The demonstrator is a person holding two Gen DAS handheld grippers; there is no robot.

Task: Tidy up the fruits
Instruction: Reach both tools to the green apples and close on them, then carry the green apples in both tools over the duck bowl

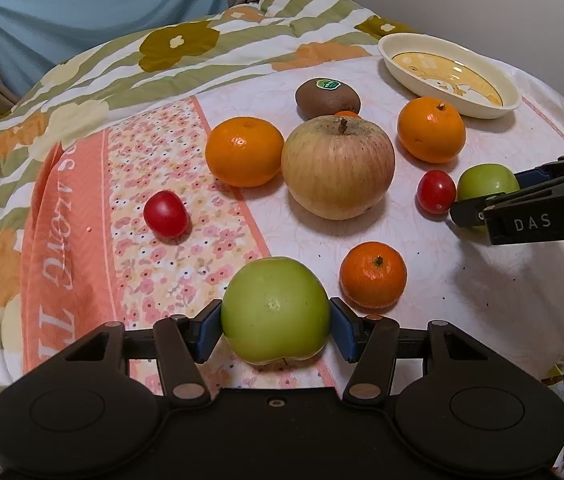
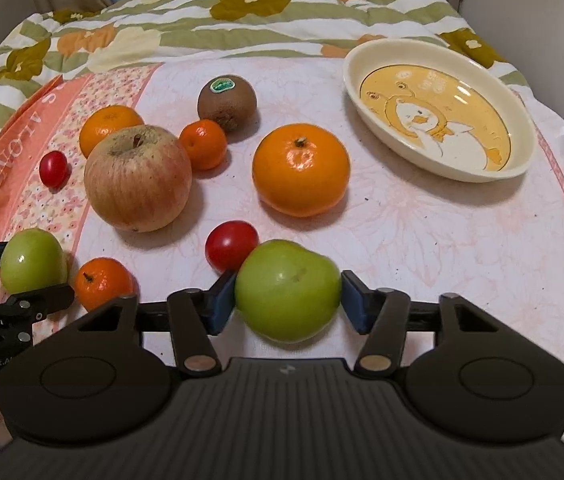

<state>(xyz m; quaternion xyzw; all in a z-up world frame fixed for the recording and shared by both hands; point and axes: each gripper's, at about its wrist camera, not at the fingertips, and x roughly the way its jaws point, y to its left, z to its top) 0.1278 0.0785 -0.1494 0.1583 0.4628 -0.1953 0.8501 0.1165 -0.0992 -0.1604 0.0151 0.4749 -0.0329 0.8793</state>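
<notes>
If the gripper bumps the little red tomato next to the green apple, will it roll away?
Probably. The tomato looks round and glossy, so a nudge would likely send it rolling across the flat cloth. It sits against the green apple in the right gripper, so lifting the apple may disturb it. Its skin looks thin, perhaps easily squashed.

1. I see a bed under a floral quilt [image 2: 242,36], with a pink-and-white cloth [image 2: 422,232] spread over it.
2. On the cloth: cream duck dish [image 2: 362,92], kiwi [image 2: 227,102], big russet apple [image 2: 138,178].
3. Also four oranges, largest [image 2: 301,170] near the dish; two cherry tomatoes [image 2: 232,245] [image 2: 54,168]; two green apples [image 2: 288,306] [image 2: 33,266].
</notes>
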